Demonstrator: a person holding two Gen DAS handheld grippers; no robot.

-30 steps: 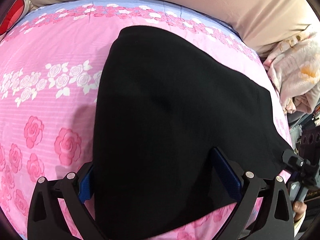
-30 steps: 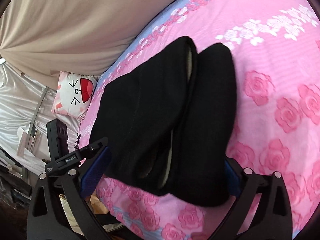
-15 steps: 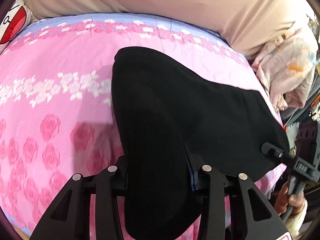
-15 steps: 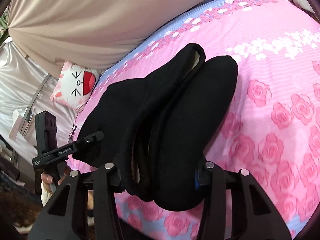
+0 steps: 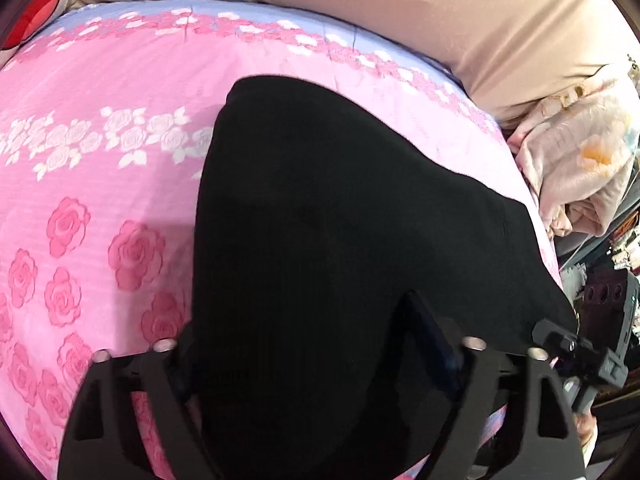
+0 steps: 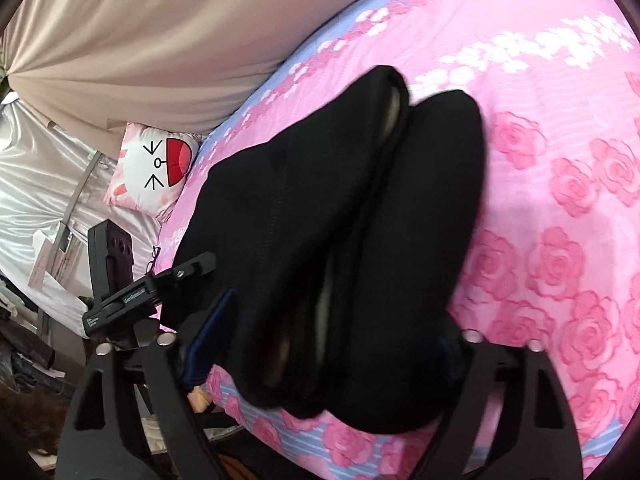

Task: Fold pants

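Mid-fold on a rose-print bedspread (image 5: 100, 184): black pants (image 5: 320, 220) lying doubled near the bed's edge, both ends bracketed by hand-held tools. Left gripper (image 5: 296, 344) spread wide around one end, right gripper (image 6: 320, 344) likewise wide around the layered cuffs, neither visibly pinching cloth. Next, likely, closing on the fabric for another fold. Cartoon-face cushion (image 6: 154, 172) and crumpled blanket (image 5: 576, 160) nearby, neither obstructing

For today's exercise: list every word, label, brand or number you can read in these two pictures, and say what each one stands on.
Left gripper's clamp bracket: white lettering, too small and blurred to read.
White cushion: a drawn cartoon face only, no words.
Black pants and pink rose sheet: no text.
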